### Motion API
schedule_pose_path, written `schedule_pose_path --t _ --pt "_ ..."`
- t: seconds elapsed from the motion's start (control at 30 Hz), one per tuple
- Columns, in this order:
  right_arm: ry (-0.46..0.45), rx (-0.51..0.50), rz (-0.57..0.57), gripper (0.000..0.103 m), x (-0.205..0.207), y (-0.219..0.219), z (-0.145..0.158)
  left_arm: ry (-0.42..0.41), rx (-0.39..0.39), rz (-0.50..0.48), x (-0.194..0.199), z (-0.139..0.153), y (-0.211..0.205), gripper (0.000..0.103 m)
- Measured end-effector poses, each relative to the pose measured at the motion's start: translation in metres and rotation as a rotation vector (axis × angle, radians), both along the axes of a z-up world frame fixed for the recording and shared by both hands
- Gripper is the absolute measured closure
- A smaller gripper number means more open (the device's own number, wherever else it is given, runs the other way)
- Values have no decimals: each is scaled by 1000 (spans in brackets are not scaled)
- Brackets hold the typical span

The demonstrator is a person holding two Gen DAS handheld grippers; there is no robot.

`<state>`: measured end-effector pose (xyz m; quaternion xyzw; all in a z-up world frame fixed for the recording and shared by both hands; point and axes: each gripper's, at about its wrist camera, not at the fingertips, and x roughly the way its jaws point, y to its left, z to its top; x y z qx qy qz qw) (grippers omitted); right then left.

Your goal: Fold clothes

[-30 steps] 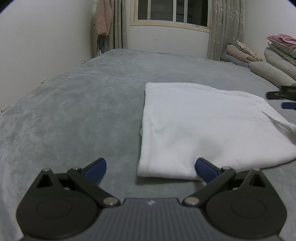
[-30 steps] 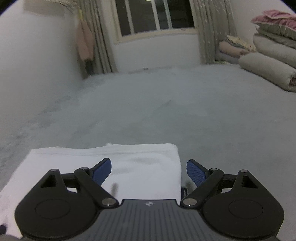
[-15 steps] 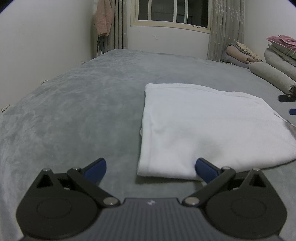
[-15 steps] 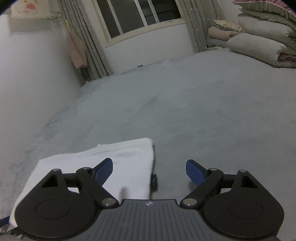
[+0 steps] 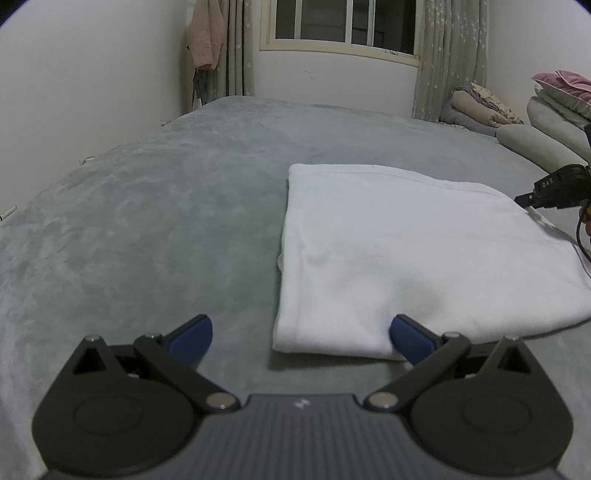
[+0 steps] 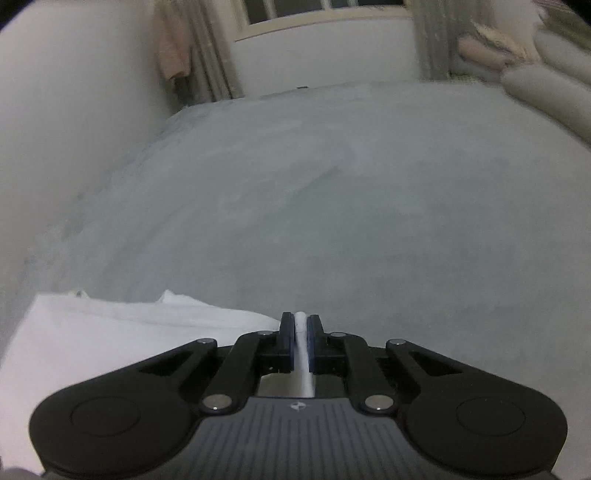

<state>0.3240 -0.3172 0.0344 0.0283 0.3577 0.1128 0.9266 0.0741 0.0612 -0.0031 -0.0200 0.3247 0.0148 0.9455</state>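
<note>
A white cloth (image 5: 406, 240) lies folded into a flat rectangle on the grey bed cover (image 5: 166, 221). My left gripper (image 5: 299, 328) is open and hovers low at the cloth's near left corner, one finger on each side of it, pressing nothing. In the right wrist view my right gripper (image 6: 301, 321) is closing, and a thin fold of the white cloth (image 6: 110, 332) is pinched upright between its pads. The left wrist view shows the right gripper (image 5: 521, 199) at the cloth's far right edge.
Rolled quilts and pillows (image 5: 546, 122) are stacked at the bed's right side. A window (image 5: 343, 22) with curtains is on the far wall. A pink garment (image 5: 207, 33) hangs in the left corner. A white wall (image 5: 74, 92) borders the bed on the left.
My right gripper slid right to the cloth's edge and went from wide open to pinching it. The left gripper has not moved.
</note>
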Motion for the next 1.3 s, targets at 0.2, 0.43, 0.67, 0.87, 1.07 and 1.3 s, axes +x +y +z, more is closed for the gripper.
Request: schedule_pose_path --t 0.2,0.43,0.67,0.87,1.07,1.3 --pt "-129 -57 25 96 -8 10 9 0 3 0 -1 -1 -1 0" --pt "-175 27 -68 96 -12 3 1 0 4 2 -1 -1 -1 0" --pt "-161 -121 -155 57 -18 15 0 0 8 4 0 -1 -3 0" --pt "-235 -8 -117 47 -59 15 35 0 9 5 0 0 -3 0" --pt "-82 191 91 42 -97 36 18 4 14 6 0 0 -4 0" --pt "-93 -87 128 38 -123 88 -4 16 7 5 2 2 -2 0"
